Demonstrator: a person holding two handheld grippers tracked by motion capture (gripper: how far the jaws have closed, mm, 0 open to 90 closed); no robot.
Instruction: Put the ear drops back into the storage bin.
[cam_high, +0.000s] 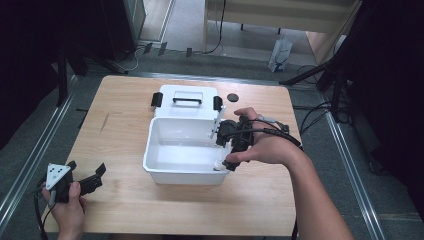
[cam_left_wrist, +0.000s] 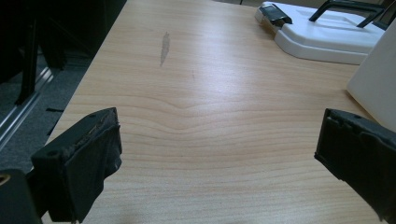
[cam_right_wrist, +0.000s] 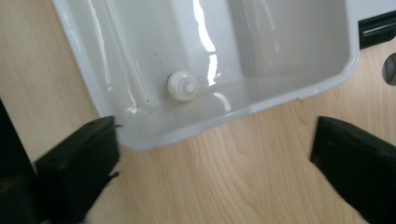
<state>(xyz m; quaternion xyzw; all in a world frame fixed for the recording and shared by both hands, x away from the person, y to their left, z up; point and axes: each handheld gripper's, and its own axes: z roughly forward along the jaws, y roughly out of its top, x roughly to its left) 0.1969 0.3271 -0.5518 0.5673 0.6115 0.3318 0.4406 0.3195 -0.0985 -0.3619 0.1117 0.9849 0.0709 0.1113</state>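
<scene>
Ok, I've got the white bin (cam_high: 180, 150) mid-table on the wood table (cam_high: 125, 110), its lid (cam_high: 187, 100) lying flat just behind it at 12 o'clock, black handle up. Right gripper (cam_high: 226, 150) hangs over the bin's right rim, approx 3 o'clock side of the bin; in the right gripper view its jaws stand wide apart, released, nothing btwn them, bin corner and bare wood below. Small white knob-like piece (cam_right_wrist: 182, 86) sits on the bin floor near that corner, can't tell what it is. Left gripper (cam_high: 85, 177) rests down at the table's 7 o'clock edge, well apart from the bin; left gripper view shows jaws spread wide, released, bare wood btwn them. Small dark disc (cam_high: 232, 97) on the table, 1 o'clock of the lid.
</scene>
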